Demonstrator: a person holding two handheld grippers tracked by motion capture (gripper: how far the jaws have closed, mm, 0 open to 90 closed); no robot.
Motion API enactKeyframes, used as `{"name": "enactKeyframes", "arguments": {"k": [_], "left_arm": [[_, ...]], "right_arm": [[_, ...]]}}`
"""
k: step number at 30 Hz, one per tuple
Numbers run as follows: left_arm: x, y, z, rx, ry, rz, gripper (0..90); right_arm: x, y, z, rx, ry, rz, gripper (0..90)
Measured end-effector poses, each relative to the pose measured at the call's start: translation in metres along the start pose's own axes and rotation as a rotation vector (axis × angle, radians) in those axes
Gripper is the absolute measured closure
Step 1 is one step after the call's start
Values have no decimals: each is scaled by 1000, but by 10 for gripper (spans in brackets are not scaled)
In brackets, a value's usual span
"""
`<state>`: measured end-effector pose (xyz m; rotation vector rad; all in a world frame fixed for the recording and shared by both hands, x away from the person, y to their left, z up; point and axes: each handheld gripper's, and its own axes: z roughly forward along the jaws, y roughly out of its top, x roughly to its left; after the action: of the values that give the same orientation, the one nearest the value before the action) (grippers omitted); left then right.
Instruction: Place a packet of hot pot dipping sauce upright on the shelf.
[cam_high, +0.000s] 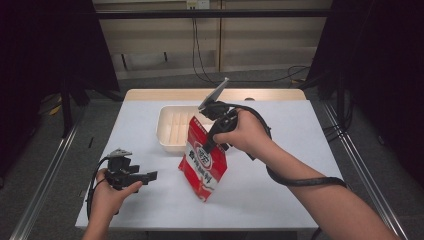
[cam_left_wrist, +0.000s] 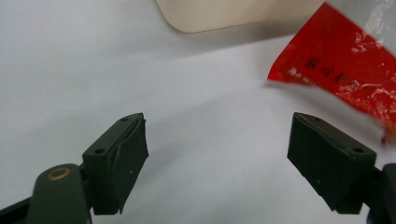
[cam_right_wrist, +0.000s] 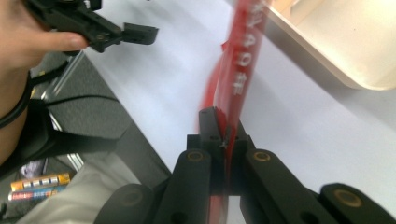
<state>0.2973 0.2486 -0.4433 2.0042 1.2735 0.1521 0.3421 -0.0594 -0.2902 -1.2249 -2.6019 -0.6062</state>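
- Holding a red plastic snack bag with white printed characters (cam_high: 204, 162) by its top edge, the right gripper (cam_high: 209, 142) stands above the middle of the white table (cam_high: 280, 150).
- In the right gripper view, its two black jaws are pressed together on the thin red film of the bag (cam_right_wrist: 236, 79), with no gap visible between them.
- The bag hangs downward from the grip, and its lower corner reaches the table surface or comes very near to it; from the high view I cannot tell if it really touches.
- The person's right hand (cam_high: 250, 134) wraps around the gripper's handle, and a black cable (cam_high: 305, 181) runs from it along the forearm.
- Just behind the bag sits a cream rectangular plastic tray with a ribbed floor (cam_high: 172, 127), at the far middle part of the table.
- The left gripper (cam_high: 149, 176) is held low over the near left part of the table, well apart from the bag, in the person's left hand (cam_high: 107, 192).
- In the left gripper view, its jaws stand wide apart with nothing between them, only the white table (cam_left_wrist: 210, 140) below.
- The same view shows a corner of the red bag (cam_left_wrist: 341, 65) at upper right and the rounded edge of the tray (cam_left_wrist: 219, 14) at the top.
- The bag looks blurred in the right gripper view, so its print there is hard to read.
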Motion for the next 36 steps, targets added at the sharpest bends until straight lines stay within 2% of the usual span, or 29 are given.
{"name": "enactKeyframes", "arguments": {"k": [1, 3, 4, 7, 10, 16, 18, 19, 21, 24, 26, 28, 29, 30, 36], "left_arm": [[0, 0, 1, -2, 0, -5, 196], [0, -1, 1, 2, -6, -7, 194], [0, -1, 1, 1, -4, -5, 194], [0, 0, 0, -4, -1, -3, 191], [-1, 0, 0, -6, -1, 1, 190], [-2, 0, 1, -4, -6, 2, 187], [-2, 0, 1, -3, -6, 7, 187], [-2, 0, 1, -4, -5, 6, 187], [-2, 0, 1, -3, -4, 8, 187], [-2, 0, 1, -3, -3, 5, 187], [-2, 0, 1, 1, -5, 6, 187], [-3, 0, 1, -4, 3, 10, 187], [-3, 0, 1, -5, 0, 6, 186], [-4, 0, 2, -12, 0, -6, 186], [-4, 0, 2, -7, -5, 2, 184]], "right_arm": [[2, 2, -3, 6, -1, -7, 900], [9, 7, -14, 19, -49, -33, 900], [9, 8, -16, 22, -55, -42, 900], [8, 13, -26, 55, -110, -60, 900], [6, 14, -32, 64, -133, -60, 900], [-1, 17, -43, 70, -138, -49, 900], [-2, 18, -46, 58, -149, -48, 900], [-4, 18, -48, 43, -152, -67, 900], [-4, 18, -48, 34, -150, -74, 900], [-4, 18, -53, -6, -161, -89, 900], [-3, 18, -55, -15, -161, -79, 900], [-3, 19, -59, -48, -168, -78, 900], [-3, 20, -63, -62, -153, -70, 900], [-4, 21, -64, -67, -153, -73, 900], [-1, 25, -70, -84, -159, -70, 900]]}}
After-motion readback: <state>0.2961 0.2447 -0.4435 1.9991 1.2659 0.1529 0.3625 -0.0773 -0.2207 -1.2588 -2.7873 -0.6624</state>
